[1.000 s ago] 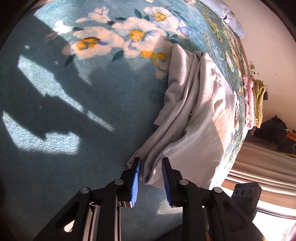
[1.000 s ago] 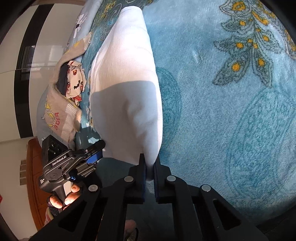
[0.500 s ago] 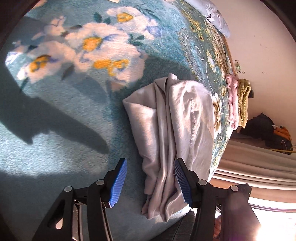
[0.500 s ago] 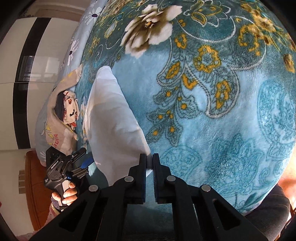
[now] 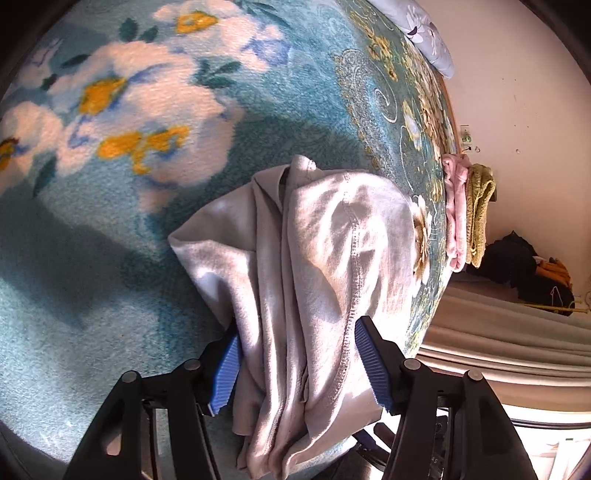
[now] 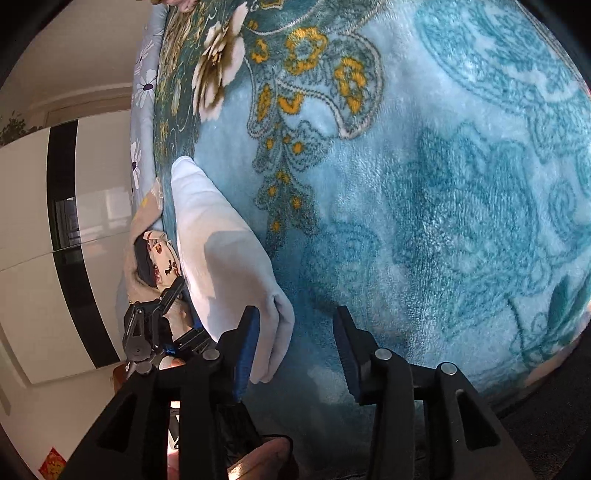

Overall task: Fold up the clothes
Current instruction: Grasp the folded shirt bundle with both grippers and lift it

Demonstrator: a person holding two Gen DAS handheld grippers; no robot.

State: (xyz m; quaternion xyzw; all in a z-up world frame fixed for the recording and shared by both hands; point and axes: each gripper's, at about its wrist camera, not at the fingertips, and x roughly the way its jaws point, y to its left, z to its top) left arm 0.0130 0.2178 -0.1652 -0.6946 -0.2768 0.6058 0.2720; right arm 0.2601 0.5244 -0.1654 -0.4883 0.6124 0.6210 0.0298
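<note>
left gripper [image 5: 299, 373] spread wide, garment [image 5: 314, 280] (bunched, pale) between | right gripper [image 6: 295, 354] released, beside garment | blanket [image 6: 443, 203] underneath

Home bedroom, floral blanket [image 5: 280, 122] on bed, pillow [image 5: 428, 33], wardrobe [image 6: 48, 229]

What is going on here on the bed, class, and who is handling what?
A person is folding a pale grey garment on a teal floral blanket, working with a pair of hand-held tongs in each hand. The left tongs are open, their blue pads either side of the bunched near end of the garment. The right tongs are open too, with a folded end of the cloth beside one pad. Neither pair grips the cloth. Pink and yellow-green folded items sit at the bed's far edge.
</note>
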